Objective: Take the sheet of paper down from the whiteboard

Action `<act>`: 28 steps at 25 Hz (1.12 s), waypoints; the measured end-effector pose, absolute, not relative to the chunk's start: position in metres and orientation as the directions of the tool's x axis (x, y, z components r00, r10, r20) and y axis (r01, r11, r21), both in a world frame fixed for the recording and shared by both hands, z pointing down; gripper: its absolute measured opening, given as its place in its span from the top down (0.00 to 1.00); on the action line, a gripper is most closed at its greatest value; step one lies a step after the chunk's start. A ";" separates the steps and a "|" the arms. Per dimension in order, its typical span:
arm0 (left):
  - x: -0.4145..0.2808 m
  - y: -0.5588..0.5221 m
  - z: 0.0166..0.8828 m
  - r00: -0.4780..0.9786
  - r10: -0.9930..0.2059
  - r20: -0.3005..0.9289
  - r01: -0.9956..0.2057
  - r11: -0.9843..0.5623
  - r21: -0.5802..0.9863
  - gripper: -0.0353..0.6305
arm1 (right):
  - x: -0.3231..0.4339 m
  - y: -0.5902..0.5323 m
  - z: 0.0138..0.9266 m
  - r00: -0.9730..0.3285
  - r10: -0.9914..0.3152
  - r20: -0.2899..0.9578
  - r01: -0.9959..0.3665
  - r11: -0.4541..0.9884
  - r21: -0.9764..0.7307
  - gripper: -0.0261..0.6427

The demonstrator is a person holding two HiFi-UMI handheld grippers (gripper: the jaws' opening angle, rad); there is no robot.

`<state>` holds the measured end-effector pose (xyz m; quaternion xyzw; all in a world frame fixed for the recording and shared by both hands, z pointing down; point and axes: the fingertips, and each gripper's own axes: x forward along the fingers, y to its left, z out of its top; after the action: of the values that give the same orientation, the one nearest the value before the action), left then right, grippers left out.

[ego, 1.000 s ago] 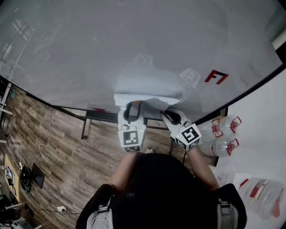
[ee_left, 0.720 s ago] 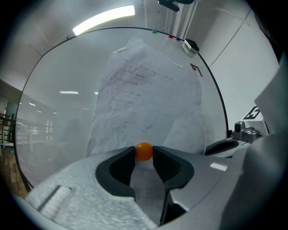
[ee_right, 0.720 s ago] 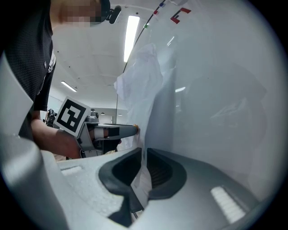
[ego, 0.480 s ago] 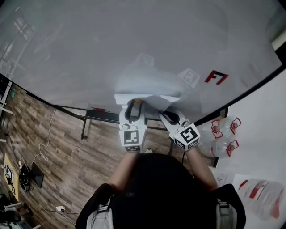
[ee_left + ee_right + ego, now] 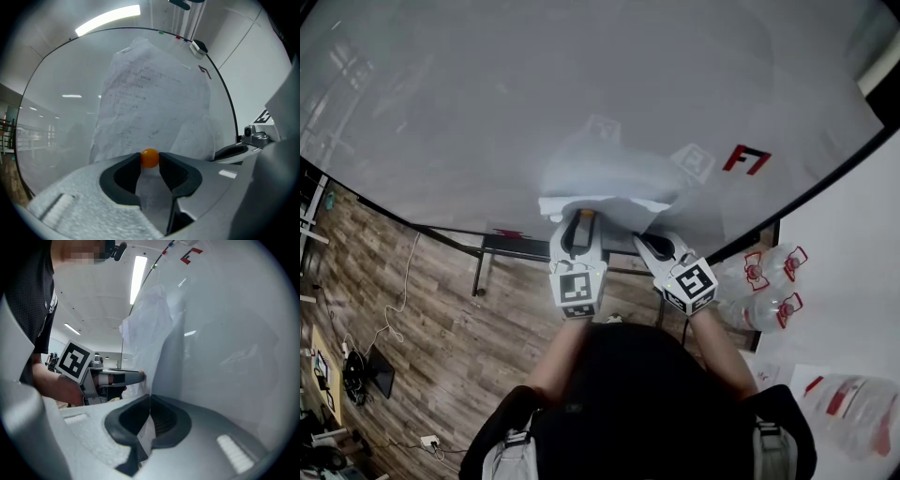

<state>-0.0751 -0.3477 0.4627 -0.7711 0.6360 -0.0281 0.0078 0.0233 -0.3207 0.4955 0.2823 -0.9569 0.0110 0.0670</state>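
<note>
While right gripper [image 5: 149, 398] clamps the paper [image 5: 150, 93], left gripper [image 5: 579, 223] closes on its orange magnet [image 5: 150, 158].

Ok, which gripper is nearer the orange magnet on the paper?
Left. The left gripper is closing its jaws on the orange magnet between them; the right gripper pinches the sheet of paper beside it.

Red "F"-like mark [image 5: 746, 159] on whiteboard [image 5: 487, 112]; paper [image 5: 150, 93] print illegible.

A wooden floor [image 5: 431, 328] spreads off to the left, with black cables [image 5: 394, 314] trailing across it. Over on the right, clear water bottles [image 5: 766, 291] with red handles sit clustered by a white wall [image 5: 853, 272].
</note>
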 end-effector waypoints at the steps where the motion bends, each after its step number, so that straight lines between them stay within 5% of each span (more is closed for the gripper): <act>1: -0.075 -0.348 0.463 0.191 -0.981 0.035 -0.980 -0.192 -0.048 0.75 | 0.023 -0.321 0.495 -0.832 -0.538 0.137 -0.541 0.841 0.017 0.95; 28: -0.098 -0.282 0.467 0.096 -0.993 0.070 -0.993 -0.100 -0.059 0.75 | 0.007 -0.283 0.497 -0.865 -0.477 0.157 -0.489 0.871 -0.048 0.95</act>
<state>-0.0983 -0.2822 0.4669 -0.7402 0.6708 -0.0457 -0.0018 0.0073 -0.2831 0.4966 0.2506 -0.9646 0.0429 0.0702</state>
